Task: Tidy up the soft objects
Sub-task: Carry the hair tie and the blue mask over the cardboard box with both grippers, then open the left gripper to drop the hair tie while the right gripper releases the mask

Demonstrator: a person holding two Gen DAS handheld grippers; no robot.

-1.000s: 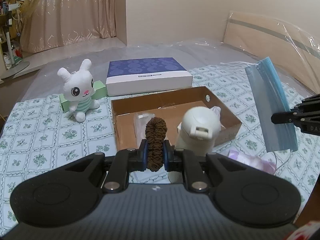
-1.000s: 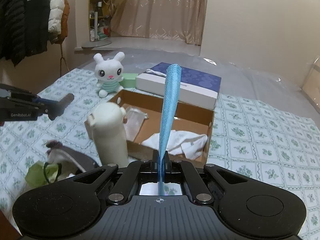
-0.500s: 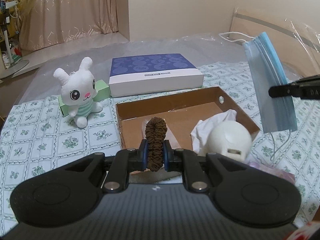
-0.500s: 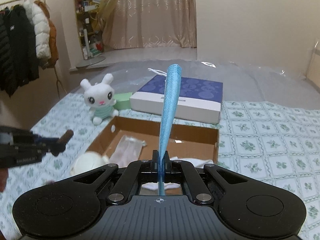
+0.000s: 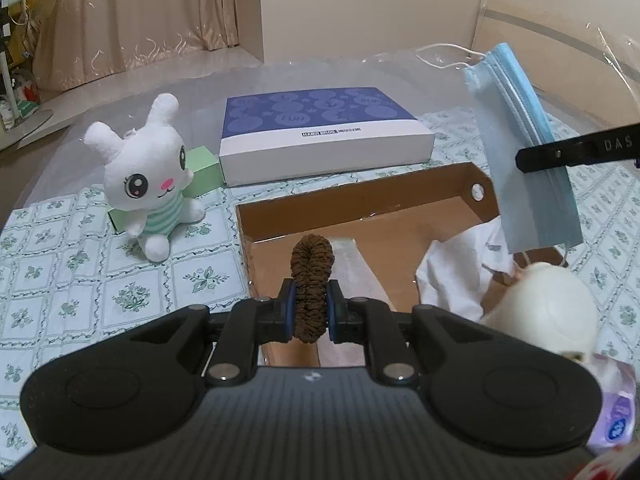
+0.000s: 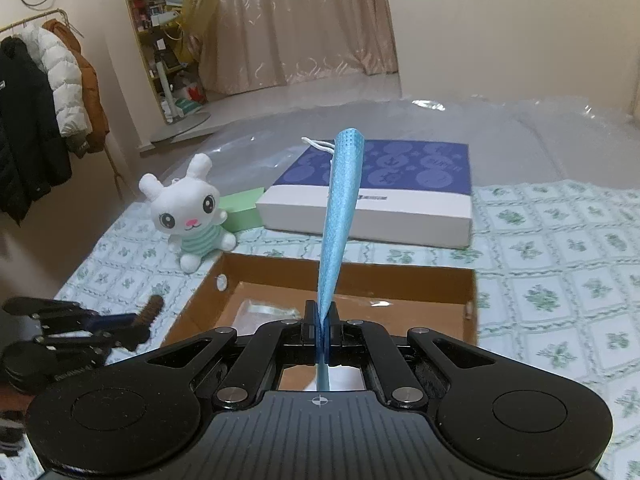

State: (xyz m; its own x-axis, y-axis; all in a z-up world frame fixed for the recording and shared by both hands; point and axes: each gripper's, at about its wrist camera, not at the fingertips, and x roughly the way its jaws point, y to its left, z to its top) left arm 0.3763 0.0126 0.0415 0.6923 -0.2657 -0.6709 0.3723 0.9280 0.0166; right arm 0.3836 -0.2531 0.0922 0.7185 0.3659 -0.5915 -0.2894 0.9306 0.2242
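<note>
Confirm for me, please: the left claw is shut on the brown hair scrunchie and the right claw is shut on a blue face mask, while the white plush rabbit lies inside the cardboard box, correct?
Not quite. The plush rabbit is not in the cardboard box; it sits outside it on the patterned cloth, against a green box, as the left wrist view shows. The rest holds: the left claw is shut on the scrunchie, the right claw on the face mask.

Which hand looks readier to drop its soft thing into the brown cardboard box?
Probably the left. The left gripper pinches the brown fuzzy hair scrunchie just over the brown cardboard box. The right gripper, clamping the blue pleated face mask, hangs over the box's near corner.
</note>
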